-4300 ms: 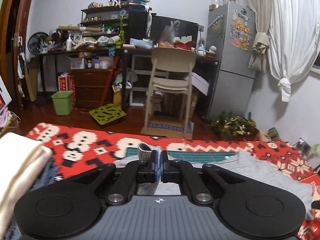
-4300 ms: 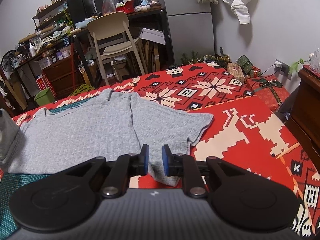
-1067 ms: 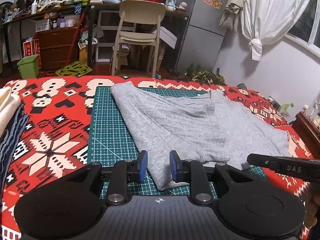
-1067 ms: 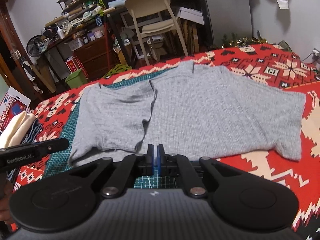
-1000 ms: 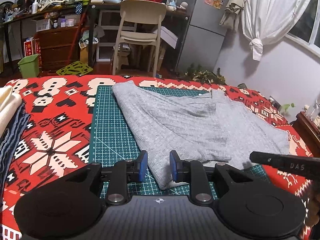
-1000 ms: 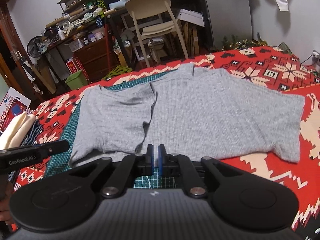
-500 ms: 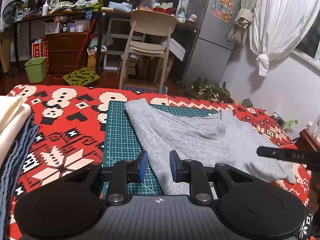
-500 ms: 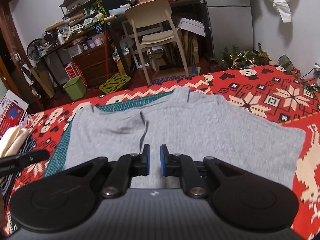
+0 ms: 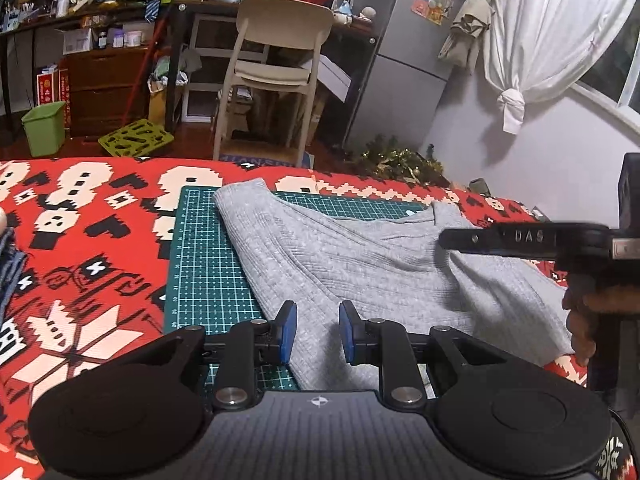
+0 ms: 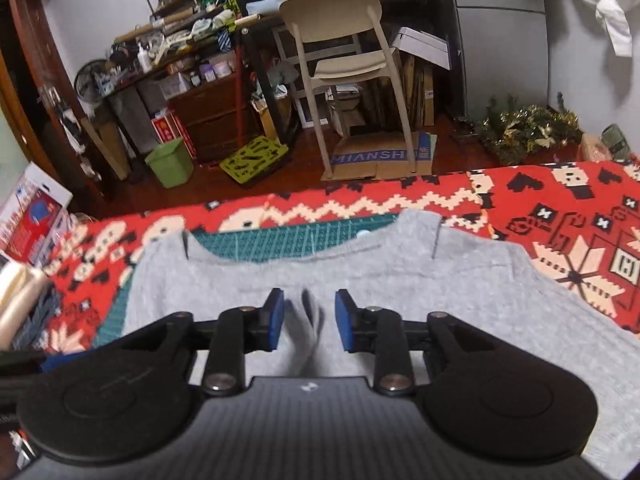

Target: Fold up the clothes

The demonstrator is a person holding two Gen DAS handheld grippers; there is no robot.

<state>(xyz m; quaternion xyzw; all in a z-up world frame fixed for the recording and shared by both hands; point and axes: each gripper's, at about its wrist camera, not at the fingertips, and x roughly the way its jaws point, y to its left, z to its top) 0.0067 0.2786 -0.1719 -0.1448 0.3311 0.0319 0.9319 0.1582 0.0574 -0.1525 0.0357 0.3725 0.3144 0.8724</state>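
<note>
Garment: a grey rib-knit top (image 9: 352,264), soft and matte, lies on the bed with its neckline toward 12 o'clock; its left side is folded inward, leaving a straight slanted edge across the mat.
Mat: a dark green cutting mat (image 9: 200,256) printed with a fine white grid lies flat under the garment, bare at 9 o'clock of it.
Blanket: a red woven blanket (image 9: 80,248) with blocky cream and black motifs covers the bed under both.
Left gripper (image 9: 314,332): black arms, blue pads; jaws parted, nothing between them, over the garment's near folded edge at 6 o'clock.
Right gripper (image 10: 306,320): jaws parted wide, empty, above the middle of the garment, where a small ridge of knit stands up.
Chair: a cream moulded plastic chair (image 9: 276,60) stands beyond the bed at 12 o'clock.
</note>
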